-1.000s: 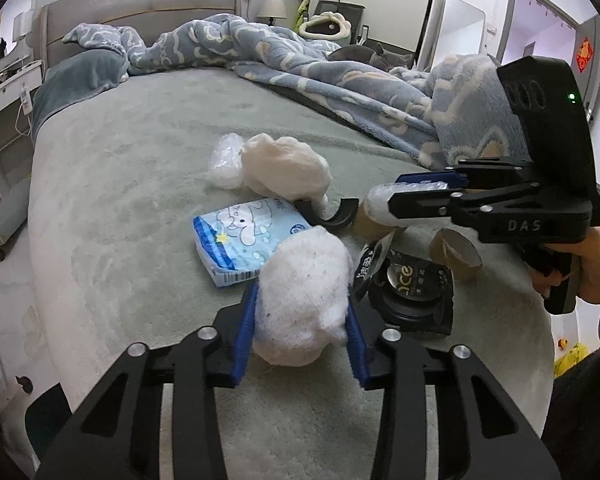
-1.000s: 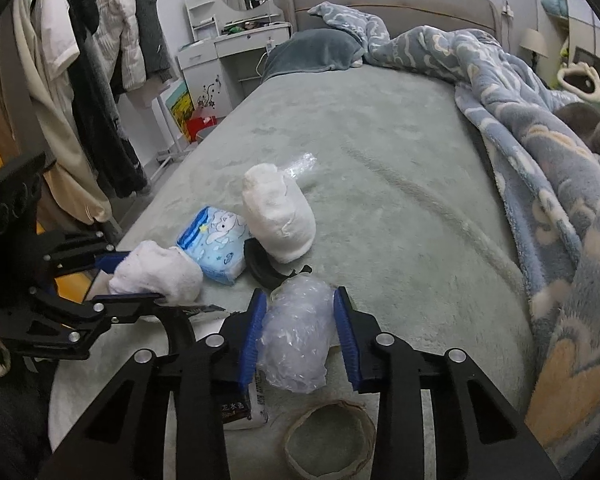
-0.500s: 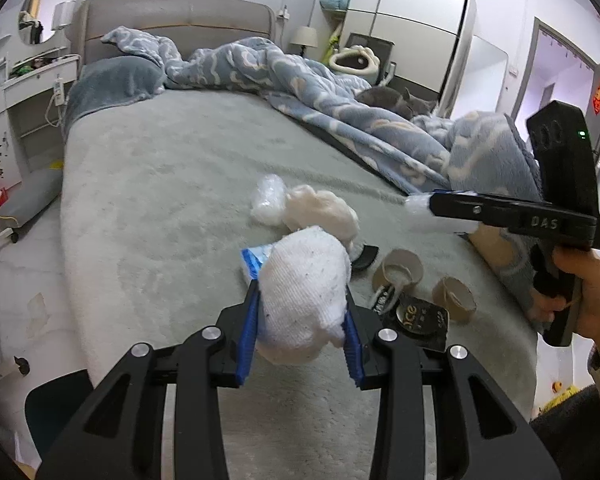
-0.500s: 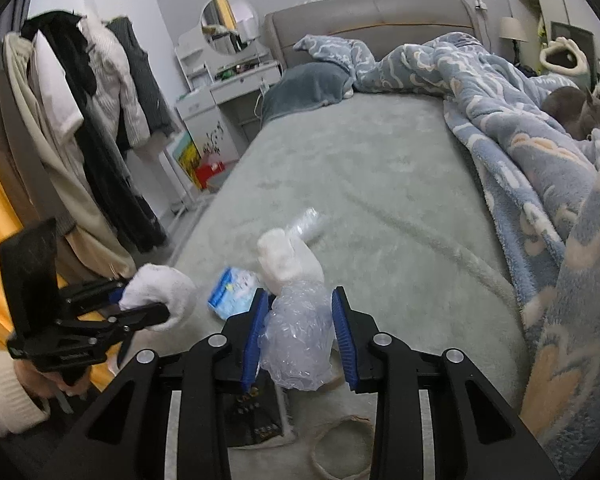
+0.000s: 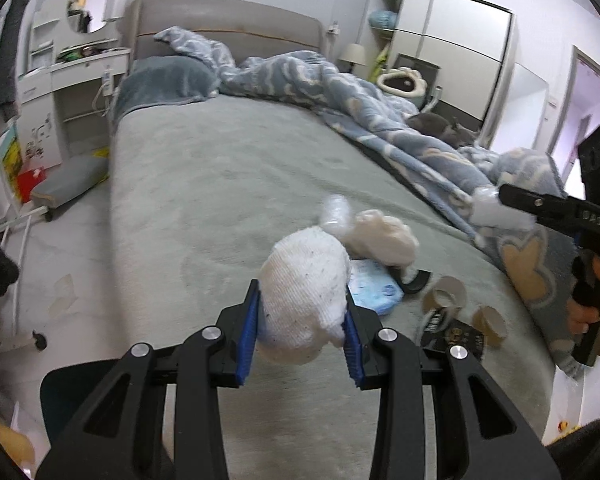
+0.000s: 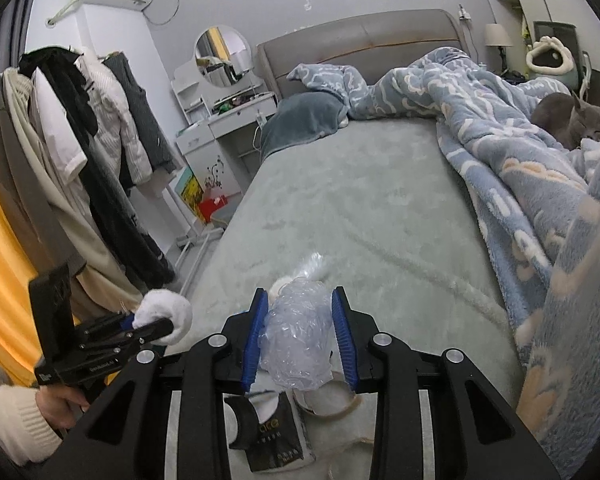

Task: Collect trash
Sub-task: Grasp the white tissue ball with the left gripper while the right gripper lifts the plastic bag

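Note:
My left gripper [image 5: 302,322] is shut on a white balled-up sock [image 5: 304,296] and holds it well above the bed; it also shows in the right wrist view [image 6: 166,314]. My right gripper [image 6: 300,334] is shut on a crumpled clear plastic wad [image 6: 298,340], raised above the bed; it shows at the right of the left wrist view [image 5: 496,210]. On the bed below lie a white crumpled bag [image 5: 384,236], a blue tissue pack [image 5: 374,292], a black packet [image 5: 452,334] and cardboard rolls [image 5: 444,294].
The grey-green bed [image 5: 220,184] has a blue blanket [image 6: 520,184] heaped along its right side, with a grey cat [image 6: 568,120] on it. A clothes rack [image 6: 80,152] and a white dresser [image 6: 220,120] stand left of the bed.
Both grippers have lifted up and back from the bed, each carrying its item. The trash pile now lies farther below.

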### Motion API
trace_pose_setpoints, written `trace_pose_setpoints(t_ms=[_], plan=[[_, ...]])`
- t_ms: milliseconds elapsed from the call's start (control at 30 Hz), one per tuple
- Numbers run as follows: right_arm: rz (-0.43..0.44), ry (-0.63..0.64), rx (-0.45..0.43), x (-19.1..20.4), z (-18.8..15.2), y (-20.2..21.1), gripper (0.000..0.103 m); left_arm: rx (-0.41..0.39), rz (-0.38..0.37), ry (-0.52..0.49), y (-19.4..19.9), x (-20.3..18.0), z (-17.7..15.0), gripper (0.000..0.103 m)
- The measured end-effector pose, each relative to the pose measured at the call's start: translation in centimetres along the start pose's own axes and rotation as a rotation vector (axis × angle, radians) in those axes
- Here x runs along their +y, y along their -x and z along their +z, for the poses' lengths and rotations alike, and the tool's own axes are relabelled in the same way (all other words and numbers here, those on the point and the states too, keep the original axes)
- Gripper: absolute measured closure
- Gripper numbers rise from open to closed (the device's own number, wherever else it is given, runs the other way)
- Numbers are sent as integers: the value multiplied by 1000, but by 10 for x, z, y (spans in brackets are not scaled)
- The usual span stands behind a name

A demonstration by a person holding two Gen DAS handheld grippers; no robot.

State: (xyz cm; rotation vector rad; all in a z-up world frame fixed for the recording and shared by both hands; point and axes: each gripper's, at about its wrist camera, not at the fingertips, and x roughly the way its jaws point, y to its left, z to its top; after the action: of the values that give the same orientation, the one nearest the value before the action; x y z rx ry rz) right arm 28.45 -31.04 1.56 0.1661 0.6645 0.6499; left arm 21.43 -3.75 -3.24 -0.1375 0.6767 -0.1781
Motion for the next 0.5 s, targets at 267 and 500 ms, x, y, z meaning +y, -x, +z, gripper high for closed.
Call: trace_pose_setpoints(t_ms=[267, 500], plan=[[13, 1, -15, 16, 9, -7, 69, 48, 116, 61, 1, 35, -6, 63], [41, 20, -16, 40, 19, -21, 69, 117, 207, 112, 0, 74, -16, 63]])
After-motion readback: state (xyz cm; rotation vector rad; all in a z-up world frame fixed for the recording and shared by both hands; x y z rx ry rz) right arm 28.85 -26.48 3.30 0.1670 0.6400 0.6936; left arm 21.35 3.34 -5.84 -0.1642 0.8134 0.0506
